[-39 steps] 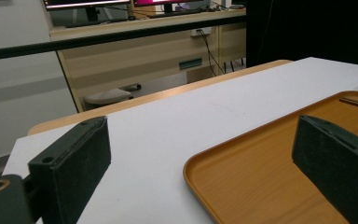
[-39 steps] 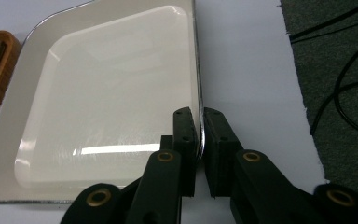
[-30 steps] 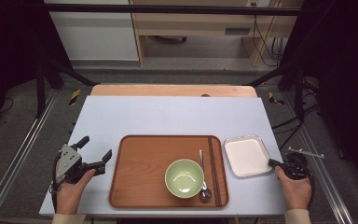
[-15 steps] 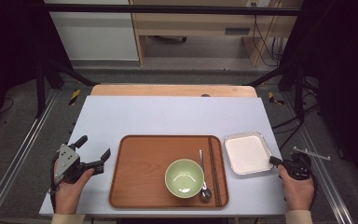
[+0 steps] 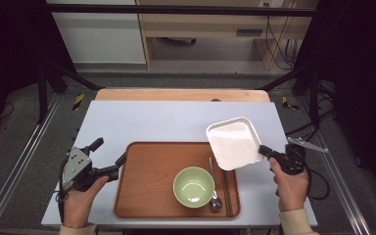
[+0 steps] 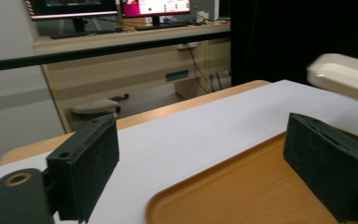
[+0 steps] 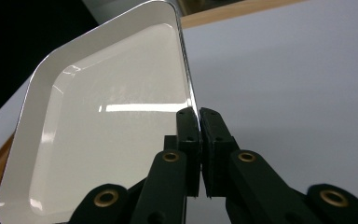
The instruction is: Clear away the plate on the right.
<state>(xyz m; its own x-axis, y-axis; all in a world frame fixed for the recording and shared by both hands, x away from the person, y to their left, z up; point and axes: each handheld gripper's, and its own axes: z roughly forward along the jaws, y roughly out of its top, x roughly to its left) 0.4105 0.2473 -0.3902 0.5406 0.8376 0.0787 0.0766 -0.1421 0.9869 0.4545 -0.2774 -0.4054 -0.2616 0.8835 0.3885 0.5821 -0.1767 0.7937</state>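
Pinching the white dish (image 5: 233, 143) by its rim, my right gripper (image 5: 266, 151) carries it tilted above the worktop's (image 5: 152, 122) right edge, overlapping the wooden tray's (image 5: 147, 181) far-right corner; my left gripper (image 5: 111, 156), closing slightly, gapes empty at the tray's left edge

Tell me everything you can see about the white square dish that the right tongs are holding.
The white dish is a shallow square tray with rounded corners, a raised rim and a flat, glossy, empty inside, perhaps melamine or glazed ceramic. The right tongs are clamped on its rim near one corner. It is tilted and looks lifted off the table, with one corner over the right edge of the wooden tray. Apart from the tongs, nothing seems to touch it.
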